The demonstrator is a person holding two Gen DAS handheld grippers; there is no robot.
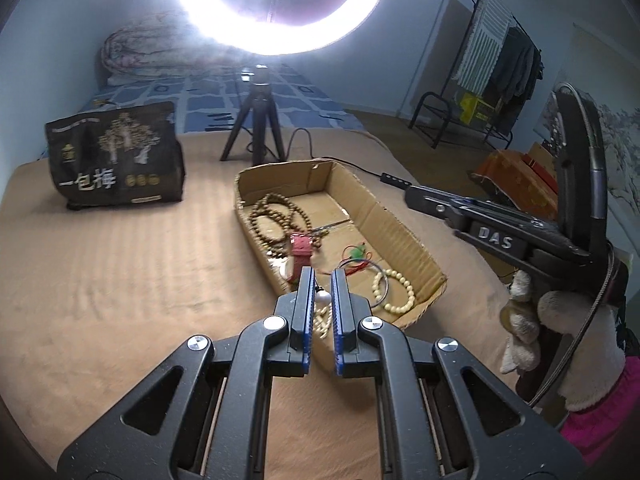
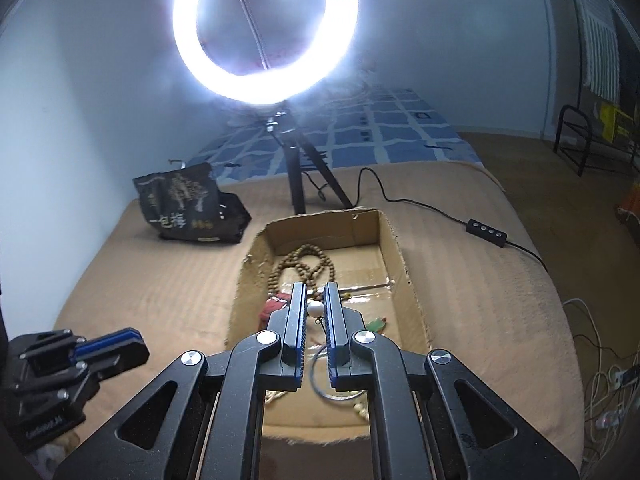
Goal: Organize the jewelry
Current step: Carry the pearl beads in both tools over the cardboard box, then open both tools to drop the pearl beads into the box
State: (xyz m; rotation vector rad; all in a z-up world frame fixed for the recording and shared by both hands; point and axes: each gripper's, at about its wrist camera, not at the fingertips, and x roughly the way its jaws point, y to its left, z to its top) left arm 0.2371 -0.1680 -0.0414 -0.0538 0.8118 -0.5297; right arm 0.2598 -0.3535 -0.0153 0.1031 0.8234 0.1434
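Both grippers are clamped on a pearl: the left gripper holds one pearl over the box's near end, the right gripper another pearl above its middle, over wooden beads.

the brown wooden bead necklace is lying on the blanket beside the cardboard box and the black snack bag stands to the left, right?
Not quite. The brown wooden bead necklace lies inside the cardboard box, at its far left end, not on the blanket beside it. Both wrist views show it. The rest holds: the black snack bag does stand to the left of the box.
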